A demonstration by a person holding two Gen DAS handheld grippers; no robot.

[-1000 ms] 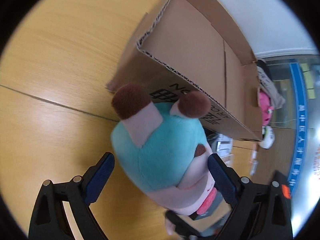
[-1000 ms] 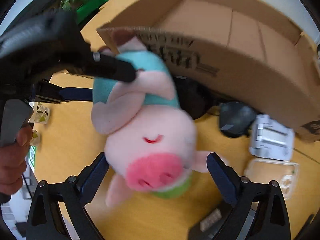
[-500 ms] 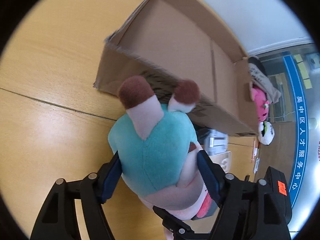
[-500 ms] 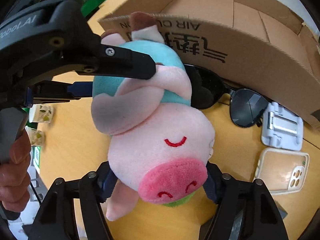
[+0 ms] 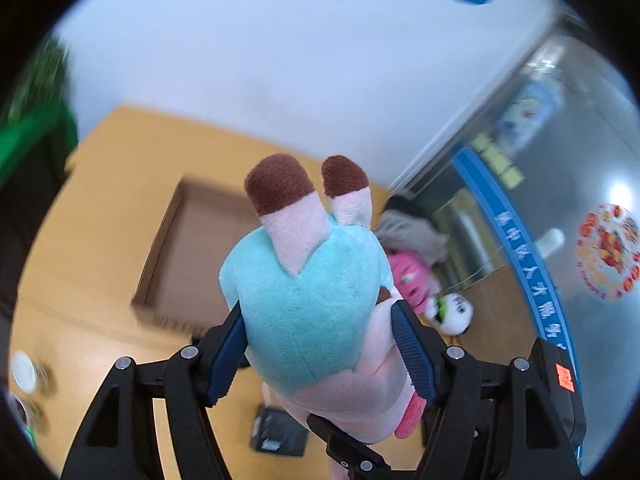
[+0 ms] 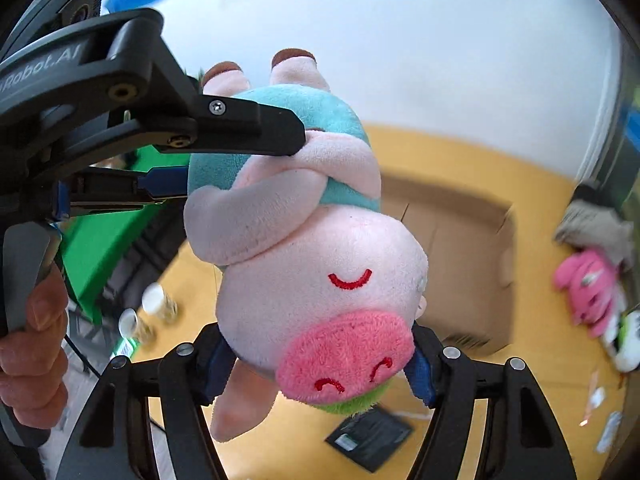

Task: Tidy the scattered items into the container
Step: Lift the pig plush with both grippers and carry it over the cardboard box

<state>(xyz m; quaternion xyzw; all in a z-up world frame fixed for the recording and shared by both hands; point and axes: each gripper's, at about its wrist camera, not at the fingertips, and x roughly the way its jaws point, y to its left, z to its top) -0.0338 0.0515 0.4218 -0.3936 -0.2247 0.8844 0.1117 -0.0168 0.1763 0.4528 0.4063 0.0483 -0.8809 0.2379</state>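
A plush pig (image 5: pixel 308 304) in a teal outfit hangs upside down, high above the table. My left gripper (image 5: pixel 318 344) is shut on its teal body. My right gripper (image 6: pixel 316 364) is shut on its pink head (image 6: pixel 320 304); the left gripper's fingers (image 6: pixel 240 128) show there pinching the body. The open cardboard box (image 5: pixel 192 240) sits on the yellow table far below; it also shows in the right wrist view (image 6: pixel 460 248).
A black flat packet (image 6: pixel 368 436) lies on the table (image 6: pixel 460 408) near the box. Two small white-capped bottles (image 6: pixel 158 308) stand at the left. A pink plush (image 6: pixel 592 288) and other toys lie at the right. A green bin (image 6: pixel 104 240) stands beyond the table.
Both grippers have lifted the pig well above the table. The box, close behind it before, now lies far below, and the wall fills the view.
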